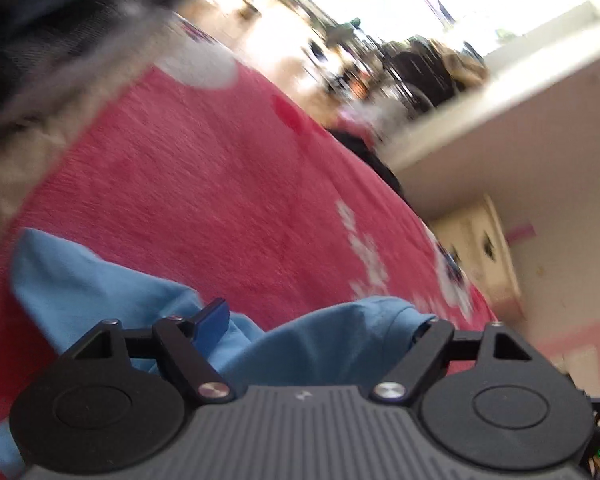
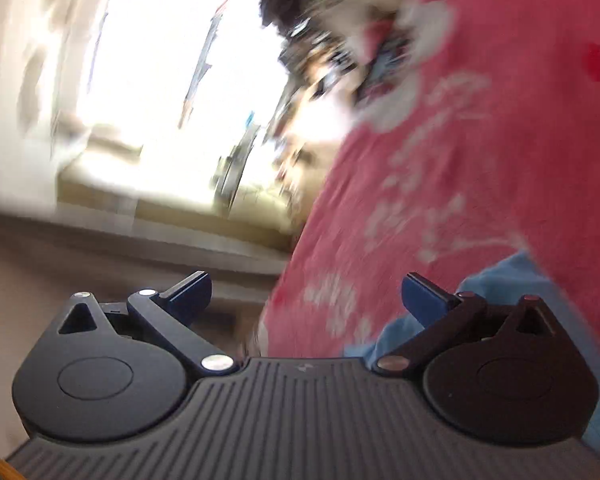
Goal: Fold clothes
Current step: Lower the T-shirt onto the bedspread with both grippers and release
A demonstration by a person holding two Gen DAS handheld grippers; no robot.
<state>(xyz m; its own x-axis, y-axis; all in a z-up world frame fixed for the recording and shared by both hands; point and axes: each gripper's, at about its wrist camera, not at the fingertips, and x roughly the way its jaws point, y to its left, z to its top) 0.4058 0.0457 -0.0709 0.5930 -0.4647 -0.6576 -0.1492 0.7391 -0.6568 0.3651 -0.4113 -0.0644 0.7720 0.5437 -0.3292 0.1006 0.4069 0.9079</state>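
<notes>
While both views are blurred, the left gripper [image 1: 316, 322] stands wide open with the blue garment [image 1: 100, 280] bunched between its fingers [image 1: 212, 316] — no grip visible. The right gripper [image 2: 306, 296] gapes empty, the garment [image 2: 512, 276] beside it on the red blanket [image 2: 480, 160].

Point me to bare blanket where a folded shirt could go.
Best patch: the open red blanket between the blue shirt near the left hand-held gripper and the grey-beige clothes pile at upper left. Crowded: that pile's corner, and the blanket's far edge by the white furniture.
</notes>
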